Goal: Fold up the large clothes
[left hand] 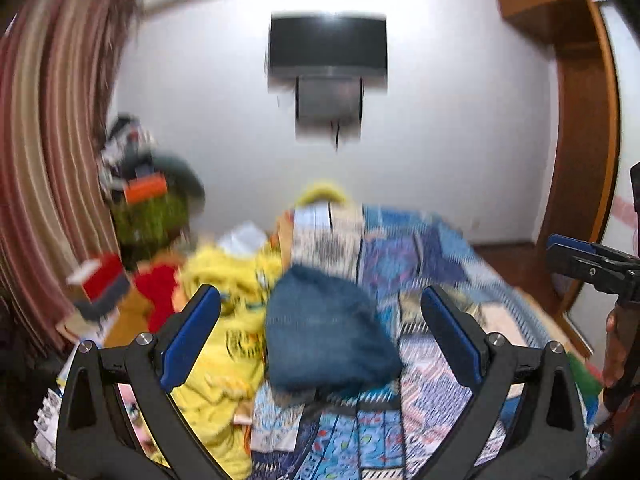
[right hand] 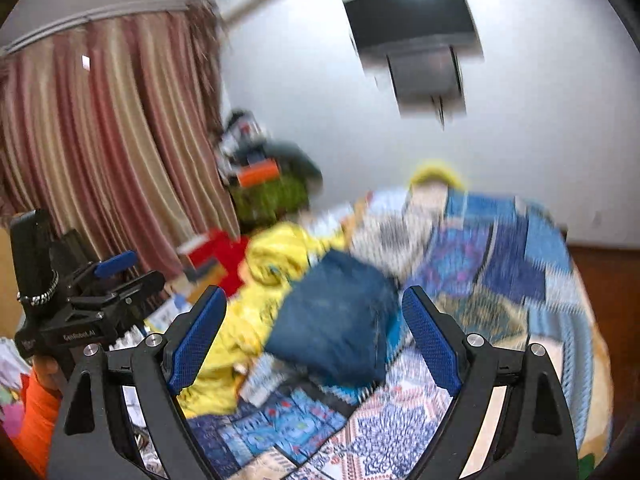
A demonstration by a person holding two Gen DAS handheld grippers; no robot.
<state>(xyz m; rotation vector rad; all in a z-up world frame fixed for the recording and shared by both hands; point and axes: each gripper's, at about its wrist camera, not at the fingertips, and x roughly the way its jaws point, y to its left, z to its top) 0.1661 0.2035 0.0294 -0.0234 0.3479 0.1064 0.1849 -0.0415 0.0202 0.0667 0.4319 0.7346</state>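
A folded dark blue garment [left hand: 330, 330] lies on the patterned bedspread [left hand: 420, 256]; it also shows in the right wrist view [right hand: 340, 320]. A crumpled yellow garment [left hand: 228, 312] lies to its left, also in the right wrist view [right hand: 280, 256]. My left gripper [left hand: 320, 300] is open and empty, raised above the blue garment. My right gripper [right hand: 314, 300] is open and empty, also raised above it. The left gripper shows at the left of the right wrist view [right hand: 80, 296], the right gripper at the right edge of the left wrist view [left hand: 592, 264]. Both views are blurred.
A red cloth [left hand: 160, 292] and boxes [left hand: 100, 280] lie at the bed's left. A cluttered green pile [left hand: 152, 208] stands by the striped curtain [left hand: 52, 140]. A television [left hand: 328, 48] hangs on the white wall. A wooden wardrobe [left hand: 576, 120] stands at the right.
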